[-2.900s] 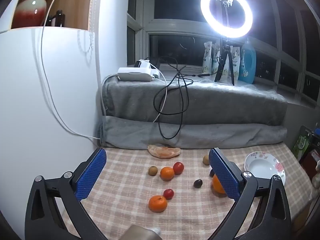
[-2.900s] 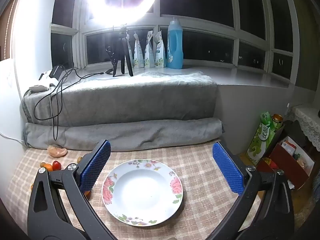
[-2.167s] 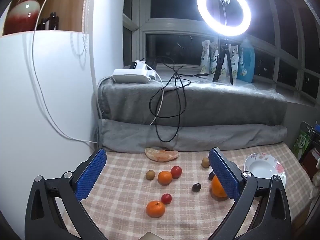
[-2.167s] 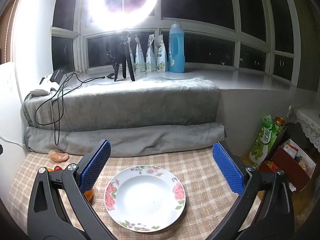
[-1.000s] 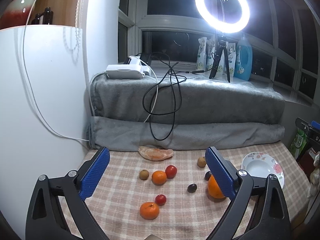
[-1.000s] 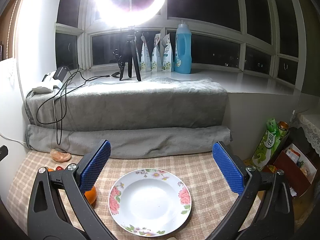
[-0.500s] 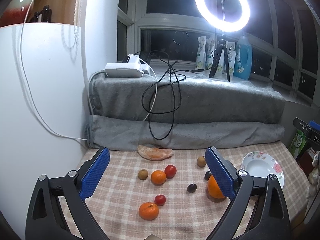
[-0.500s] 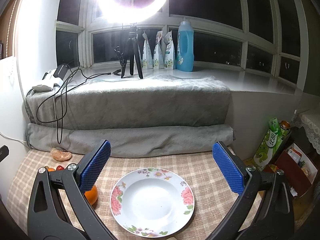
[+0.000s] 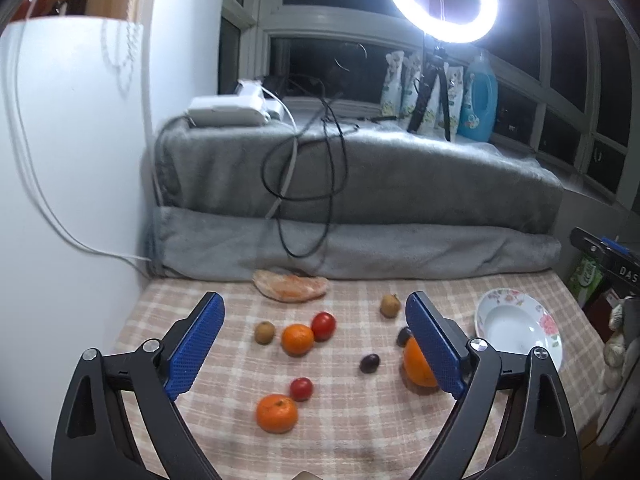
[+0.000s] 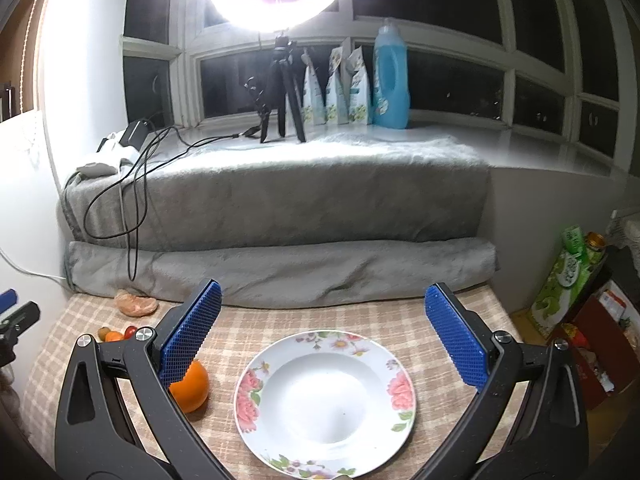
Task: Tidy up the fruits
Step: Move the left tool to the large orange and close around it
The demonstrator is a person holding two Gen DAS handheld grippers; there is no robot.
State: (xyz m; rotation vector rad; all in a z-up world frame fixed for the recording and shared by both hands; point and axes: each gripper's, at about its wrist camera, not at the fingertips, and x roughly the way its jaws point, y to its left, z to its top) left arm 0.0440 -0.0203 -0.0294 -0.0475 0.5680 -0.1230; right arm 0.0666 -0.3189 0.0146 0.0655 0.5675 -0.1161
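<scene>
Fruit lies scattered on the checked tablecloth: a tangerine (image 9: 277,413), a cherry tomato (image 9: 301,389), a second tangerine (image 9: 297,339), a tomato (image 9: 323,326), two brown longans (image 9: 264,332), two dark grapes (image 9: 369,363) and a peeled citrus piece (image 9: 290,286). A big orange (image 9: 414,366) sits half hidden behind my left gripper's right finger. My left gripper (image 9: 313,298) hovers above the fruit, its jaws closing with nothing between them. The flowered plate (image 10: 340,340) is bare. My right gripper (image 10: 323,288) hangs open over it, with the orange (image 10: 192,390) to the plate's left.
A folded grey blanket (image 9: 360,248) with dangling cables (image 9: 304,184) borders the table's far side. A white cabinet (image 9: 60,200) stands at the left. Boxes and a green carton (image 10: 568,280) sit beyond the table's right edge. A ring light on a tripod (image 10: 280,92) stands on the sill.
The left gripper's jaws have narrowed a little. Both views have shifted slightly. No fruit and not the plate has moved.
</scene>
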